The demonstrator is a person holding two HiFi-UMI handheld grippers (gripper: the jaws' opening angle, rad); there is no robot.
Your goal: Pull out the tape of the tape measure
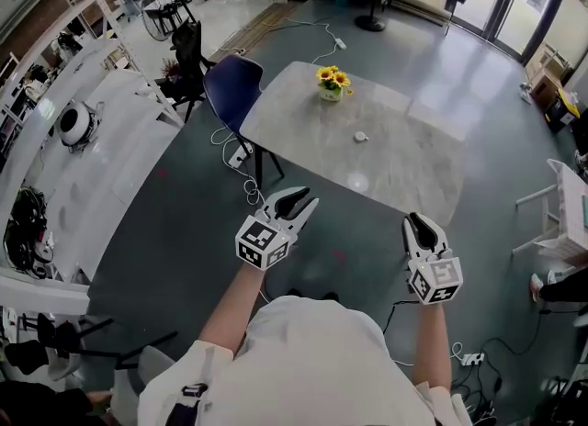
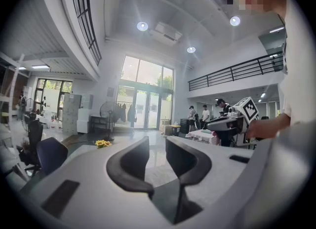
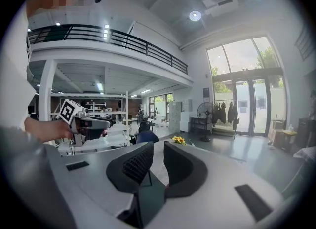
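Distantly, the tape measure (image 1: 361, 136) is too small to show its axis; left tongs (image 1: 303, 200) and right tongs (image 1: 416, 219) gape empty.

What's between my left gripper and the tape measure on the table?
Nothing: in the head view only dark floor and bare tabletop separate the left gripper from the small white tape measure.

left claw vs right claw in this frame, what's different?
The left claw slants right, toward the table's middle; the right claw points almost straight ahead. In the head view the left claw's jaws spread in a clear V; the right claw's look nearly together, though its own view shows a narrow gap. Shared: both open, empty, held at the table's near side.
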